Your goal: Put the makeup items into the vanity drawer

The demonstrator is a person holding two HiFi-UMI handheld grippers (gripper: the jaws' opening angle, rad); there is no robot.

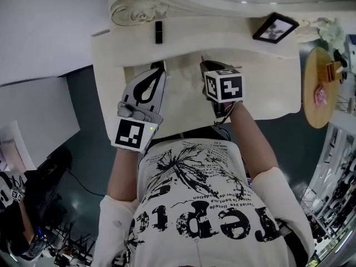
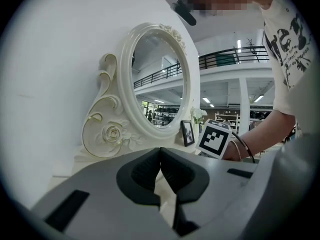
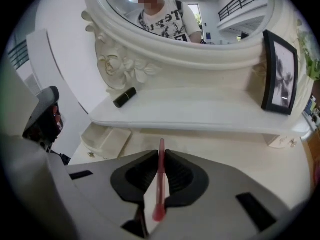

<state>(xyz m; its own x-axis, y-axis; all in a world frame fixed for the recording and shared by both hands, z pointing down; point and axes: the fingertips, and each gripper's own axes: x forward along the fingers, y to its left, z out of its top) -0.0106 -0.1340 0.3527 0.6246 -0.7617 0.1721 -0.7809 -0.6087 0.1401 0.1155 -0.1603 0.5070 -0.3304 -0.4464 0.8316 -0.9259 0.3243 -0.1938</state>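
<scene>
- a thin pink pencil (image 3: pixel 159 184) is being pinched in the closed jaws of the right gripper (image 3: pixel 161 156), its tip poking out past the fingers (image 3: pixel 137 176);
- the left gripper (image 2: pixel 160 154) is being held closed, with nothing between its jaws;
- a black lipstick (image 3: pixel 124 97) is lying beyond the right fingers, to their left

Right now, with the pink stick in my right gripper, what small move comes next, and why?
Probably carry the right gripper left toward the small drawer, which looks pulled open. The gripper's jaws are shut on the pink stick, which is clear of the tabletop.
</scene>
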